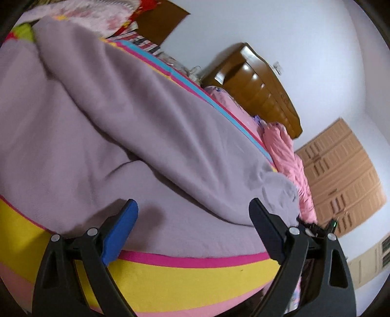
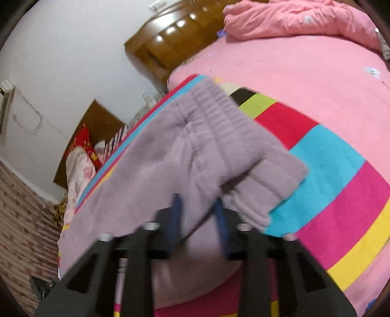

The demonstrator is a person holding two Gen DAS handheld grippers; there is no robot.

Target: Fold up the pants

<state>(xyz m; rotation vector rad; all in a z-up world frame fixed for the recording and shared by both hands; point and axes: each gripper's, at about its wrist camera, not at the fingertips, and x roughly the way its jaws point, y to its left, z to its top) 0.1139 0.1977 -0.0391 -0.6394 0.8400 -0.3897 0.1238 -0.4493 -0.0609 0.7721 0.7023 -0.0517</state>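
Mauve knit pants point(image 1: 102, 136) lie spread on a striped blanket point(image 1: 185, 280) on the bed. In the left wrist view my left gripper point(image 1: 192, 214) is open, its blue-padded fingers point(image 1: 119, 234) just above the pants fabric near the blanket's yellow stripe. In the right wrist view my right gripper point(image 2: 198, 207) is shut on a fold of the pants point(image 2: 170, 158) near the ribbed waistband point(image 2: 219, 117), which is lifted and draped over the fingers.
A pink bedsheet point(image 2: 304, 68) and crumpled pink quilt point(image 2: 292, 19) lie beyond the blanket. A wooden headboard point(image 1: 263, 85) stands at the wall. A wardrobe point(image 1: 341, 175) is at the right. Pillows point(image 2: 80, 161) are piled at the bed's far side.
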